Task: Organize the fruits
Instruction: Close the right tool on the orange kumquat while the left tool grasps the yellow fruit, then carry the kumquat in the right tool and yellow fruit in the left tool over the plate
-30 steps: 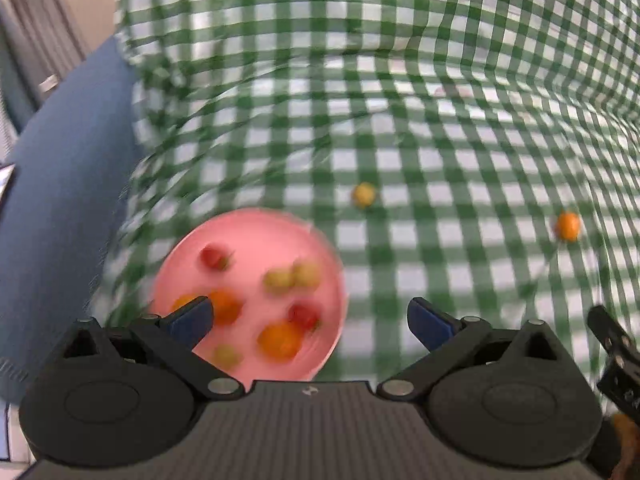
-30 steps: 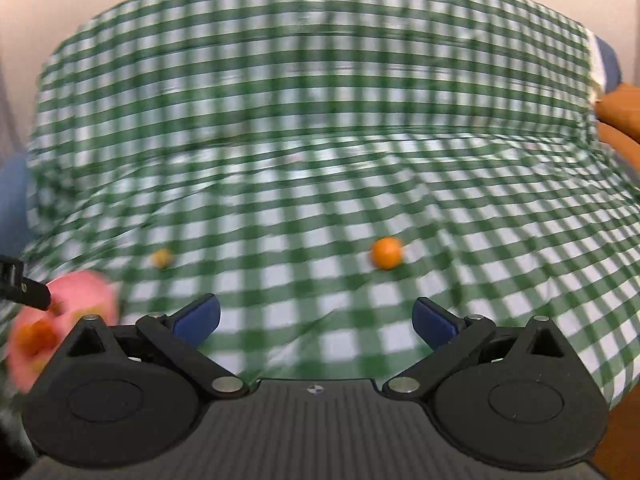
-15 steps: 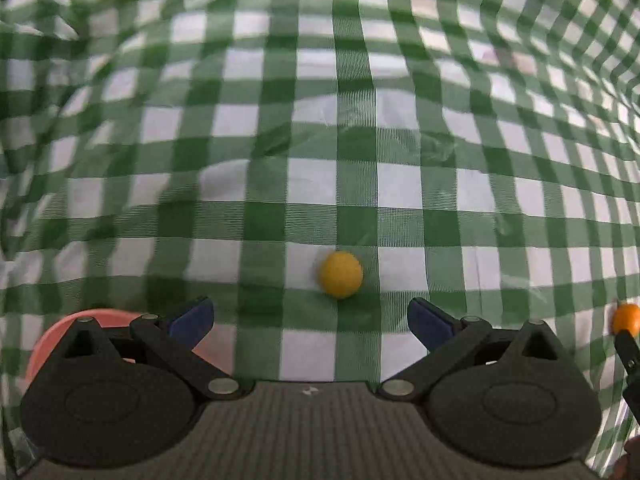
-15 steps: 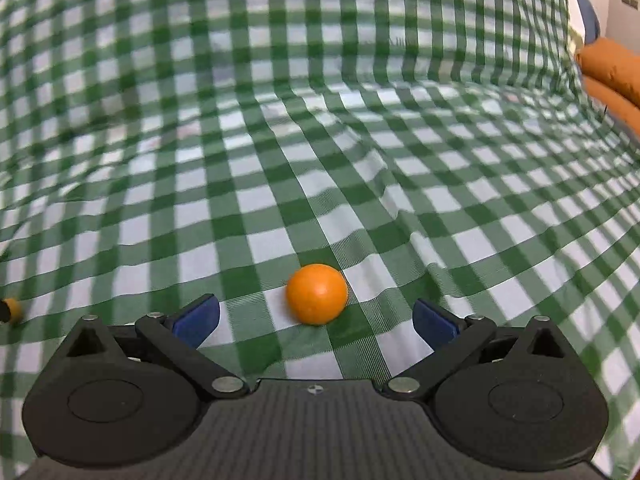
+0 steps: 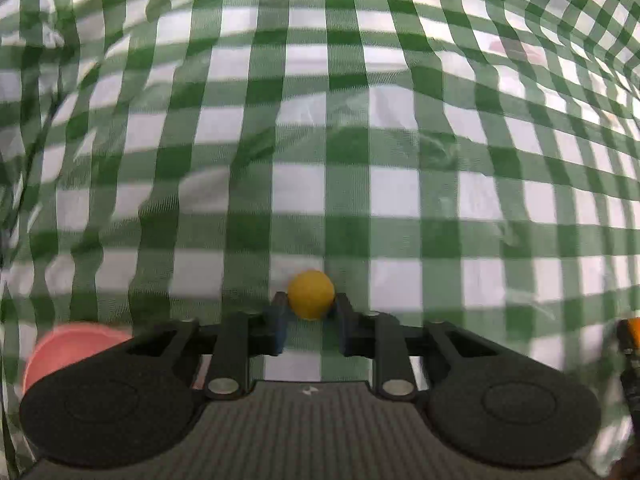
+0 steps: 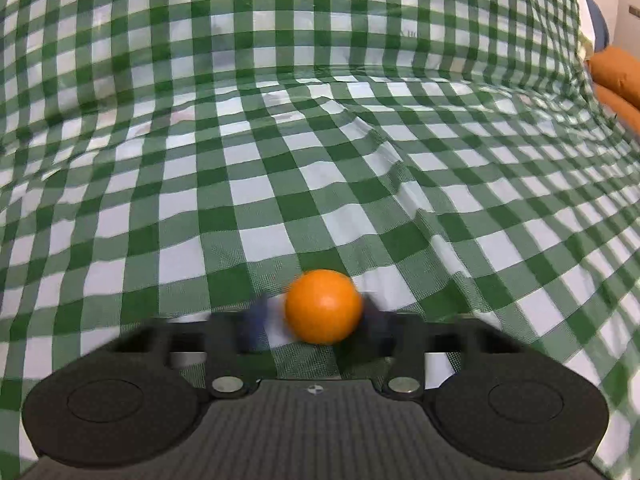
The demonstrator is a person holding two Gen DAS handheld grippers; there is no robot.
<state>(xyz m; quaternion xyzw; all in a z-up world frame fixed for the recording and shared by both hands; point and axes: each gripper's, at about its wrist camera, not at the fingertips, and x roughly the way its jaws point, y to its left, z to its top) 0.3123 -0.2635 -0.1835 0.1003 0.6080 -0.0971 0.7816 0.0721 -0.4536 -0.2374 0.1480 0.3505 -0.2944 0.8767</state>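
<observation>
The left claw (image 5: 310, 312) is clamped on a small yellow fruit (image 5: 311, 294), its two blue pads pressing the fruit's lower flanks from either side. The fruit is round, matte and evenly mustard-yellow, with no stem or mark showing, and it sits right at the fingertips against the green-and-white checked cloth (image 5: 320, 184). Down at the left edge of that view, half hidden behind the claw's black body, is the rim of a pink plate (image 5: 68, 344); its contents are hidden.

The right claw (image 6: 316, 322) is closing around an orange fruit (image 6: 323, 306), which lies between its blurred blue pads. The right-side pad appears to meet the fruit, while the left one is too smeared to say whether it touches. This fruit is larger, round, smooth and bright orange with a faint sheen on top, and it rests on the same checked cloth (image 6: 320, 160), which is rumpled into folds. At the far right edge lie orange cushions (image 6: 618, 80).
</observation>
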